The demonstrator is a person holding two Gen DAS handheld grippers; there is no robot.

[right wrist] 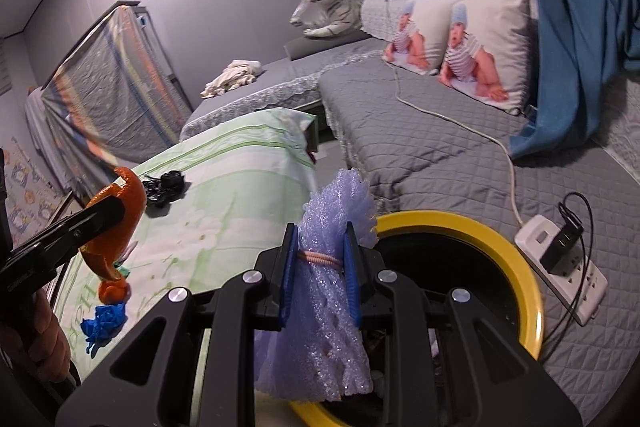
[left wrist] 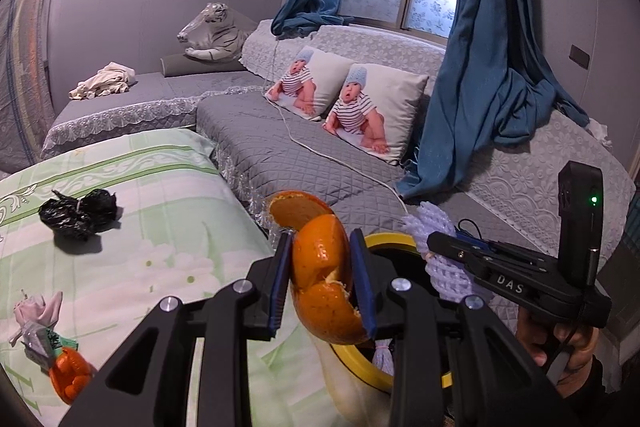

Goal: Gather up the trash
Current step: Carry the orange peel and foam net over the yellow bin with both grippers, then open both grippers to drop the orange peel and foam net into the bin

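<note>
Two baby cushions (left wrist: 340, 99) beyond yellow-rimmed bin (right wrist: 520, 267)

1. The left gripper (left wrist: 322, 283) is a black frame with blue pads and silver round screws.
2. The right gripper (right wrist: 320, 271) matches it; its side reads "DAS", with a green light.
3. A dark sleeve (left wrist: 592, 387) shows.
</note>
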